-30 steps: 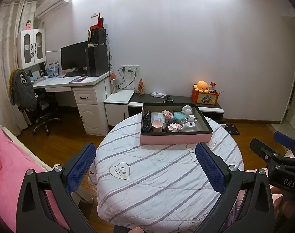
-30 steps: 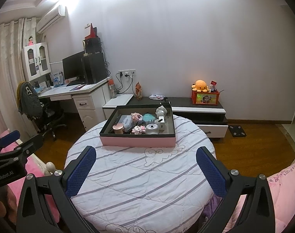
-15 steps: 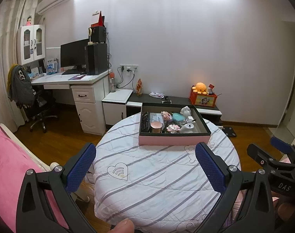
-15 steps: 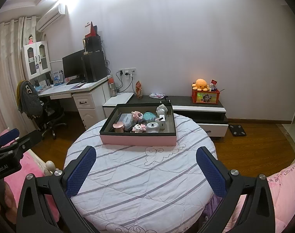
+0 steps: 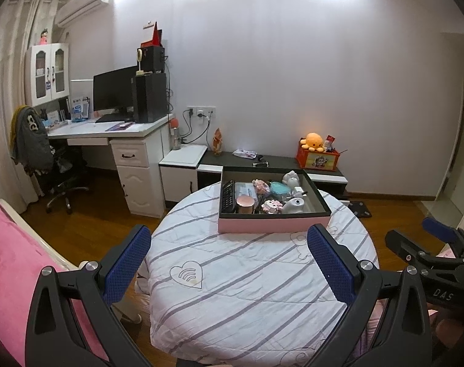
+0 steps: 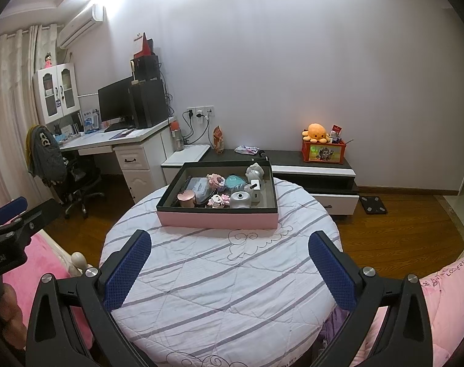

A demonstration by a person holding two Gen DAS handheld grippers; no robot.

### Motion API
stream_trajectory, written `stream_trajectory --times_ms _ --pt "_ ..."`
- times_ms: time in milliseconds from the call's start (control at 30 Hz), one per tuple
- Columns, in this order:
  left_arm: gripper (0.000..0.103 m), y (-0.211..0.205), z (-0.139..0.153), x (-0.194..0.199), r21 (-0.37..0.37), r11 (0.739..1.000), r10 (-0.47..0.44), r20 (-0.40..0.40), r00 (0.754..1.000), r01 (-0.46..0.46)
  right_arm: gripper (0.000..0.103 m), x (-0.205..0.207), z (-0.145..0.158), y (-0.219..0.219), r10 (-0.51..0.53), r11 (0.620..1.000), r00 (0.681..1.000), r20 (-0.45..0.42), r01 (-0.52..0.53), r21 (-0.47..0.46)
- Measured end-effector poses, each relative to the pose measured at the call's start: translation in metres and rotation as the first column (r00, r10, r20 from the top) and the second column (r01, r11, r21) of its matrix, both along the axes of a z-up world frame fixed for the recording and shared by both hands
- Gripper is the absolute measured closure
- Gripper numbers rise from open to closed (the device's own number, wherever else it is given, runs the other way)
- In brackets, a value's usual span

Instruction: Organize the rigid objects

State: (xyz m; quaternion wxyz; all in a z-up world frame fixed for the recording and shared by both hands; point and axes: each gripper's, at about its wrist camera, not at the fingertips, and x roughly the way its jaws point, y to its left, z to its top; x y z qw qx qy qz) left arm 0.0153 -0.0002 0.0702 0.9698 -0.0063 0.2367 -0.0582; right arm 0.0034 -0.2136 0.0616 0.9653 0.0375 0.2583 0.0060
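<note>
A pink box with a dark rim [image 5: 273, 224] [image 6: 216, 218] sits at the far side of a round table under a striped white cloth [image 5: 247, 278] [image 6: 219, 278]. Inside lie a black remote [image 5: 227, 195], a rose-gold lid [image 5: 246, 204] [image 6: 186, 199], pink block figures [image 5: 272, 205] [image 6: 219, 200], a teal case [image 5: 278, 187] [image 6: 235, 181] and white gadgets [image 5: 294, 205] [image 6: 240, 199]. My left gripper [image 5: 229, 263] and right gripper [image 6: 229, 264] both hover open and empty over the table's near side, well short of the box.
A white desk with a monitor [image 5: 114, 94] and office chair [image 5: 60, 168] stands at the left. A low dark cabinet [image 6: 311, 168] holds an orange plush and red box [image 6: 322, 148]. Pink bedding [image 5: 9, 263] flanks the table. Wooden floor [image 6: 409, 217] shows at the right.
Both views have drifted slightly; the table and box sit a little differently in frame. Both grippers stay open and empty. Nothing in the box has moved.
</note>
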Motion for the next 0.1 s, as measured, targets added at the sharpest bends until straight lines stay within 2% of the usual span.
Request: stream_trajectory --times_ms 100 --pt "0.000 0.0004 0.0012 0.0000 0.006 1.000 0.007 0.005 1.000 -0.007 0.000 0.0005 -0.0036 0.0002 0.000 1.000 1.000 -0.004 0.000 -0.001"
